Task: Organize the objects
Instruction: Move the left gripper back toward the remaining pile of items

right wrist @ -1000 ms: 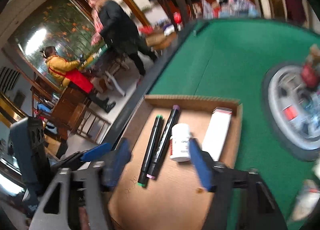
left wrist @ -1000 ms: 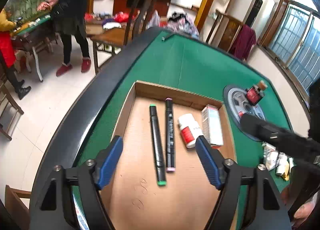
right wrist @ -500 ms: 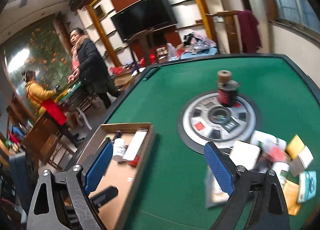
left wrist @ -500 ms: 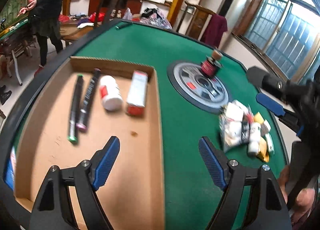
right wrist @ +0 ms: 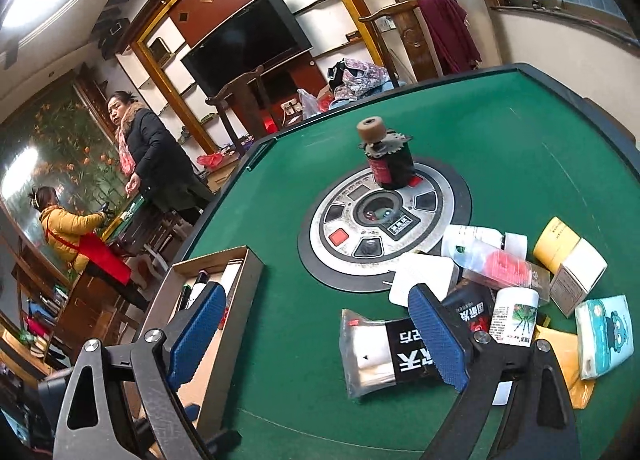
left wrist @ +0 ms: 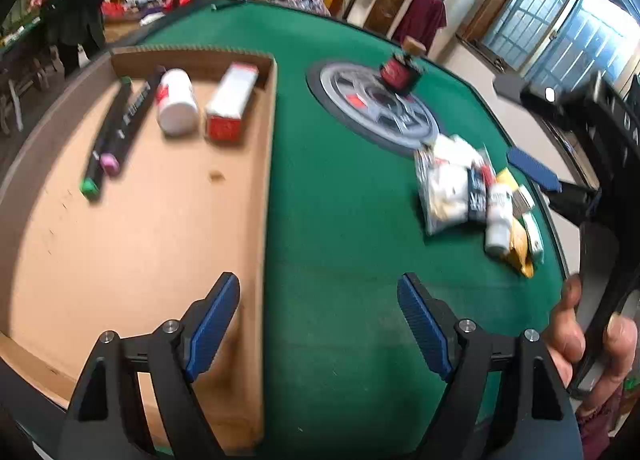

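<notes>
A cardboard tray (left wrist: 269,163) lies on the left of the green table. It holds two markers (left wrist: 120,127), a white bottle (left wrist: 176,101) and a red-and-white box (left wrist: 230,101). My left gripper (left wrist: 318,300) is open and empty, straddling the tray's right wall. A loose pile lies at the right: a black-and-white packet (right wrist: 384,352), a white bottle (right wrist: 514,312), a yellow-and-white box (right wrist: 568,256) and a teal tissue pack (right wrist: 604,328). My right gripper (right wrist: 316,300) hovers open just left of the pile, with only felt between its fingers.
A dark bottle with a cork (right wrist: 386,157) stands on the round control disc (right wrist: 340,219) at the table's middle. Chairs and a TV wall stand behind the table. Two people (right wrist: 156,155) are at another table far left. A hand (left wrist: 580,340) holds the right gripper.
Both views have swung right, from over the tray towards the pile. My left gripper slid off the markers to the tray's right wall. The right gripper's jaws spread wider.
</notes>
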{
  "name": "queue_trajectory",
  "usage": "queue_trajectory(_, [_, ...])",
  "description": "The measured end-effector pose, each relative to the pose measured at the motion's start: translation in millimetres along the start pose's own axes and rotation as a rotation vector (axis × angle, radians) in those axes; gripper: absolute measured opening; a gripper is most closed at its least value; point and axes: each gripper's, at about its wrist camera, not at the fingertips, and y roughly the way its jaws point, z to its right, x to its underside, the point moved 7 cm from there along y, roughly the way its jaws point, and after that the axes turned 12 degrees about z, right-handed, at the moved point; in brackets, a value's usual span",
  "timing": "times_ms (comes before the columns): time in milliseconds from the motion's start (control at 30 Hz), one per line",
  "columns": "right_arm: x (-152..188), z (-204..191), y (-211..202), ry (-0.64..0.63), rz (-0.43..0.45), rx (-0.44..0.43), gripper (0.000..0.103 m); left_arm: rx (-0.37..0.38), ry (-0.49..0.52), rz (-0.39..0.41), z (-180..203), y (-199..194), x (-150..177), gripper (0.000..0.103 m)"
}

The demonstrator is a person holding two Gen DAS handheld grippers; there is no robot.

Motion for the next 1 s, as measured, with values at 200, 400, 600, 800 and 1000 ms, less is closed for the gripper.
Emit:
queue_trajectory(200, [-0.2, 9.9, -1.0, 0.038, -0.006, -0.002, 0.096, -0.024, 0.031, -0.016, 7.2, -0.5, 16.2, 0.083])
queue_trajectory(400, [3.5, 17.0, 1.0, 0.064, -0.017, 0.003, 0.096, -0.028, 0.077, -0.015, 17.2, -3.6, 25.7, 0.083])
queue_trajectory(600, [2.1, 16.3, -1.9, 0.048, -0.009, 0.004, 0.096, -0.011, 0.063, -0.019, 16.6, -6.0, 26.1, 0.083])
queue_trajectory(800, [-6.7, 23.8, -10.8, 0.036, 0.012, 0.026, 0.096, 0.024, 0.032, 0.011, 16.9, -18.2, 18.2, 0.083])
queue_trajectory(1000, [-18.4, 39.0, -21.7, -0.068, 0.034, 0.126, 0.095, 0.035, 0.080, 0.080, 26.4, -36.9, 0.6, 0.084])
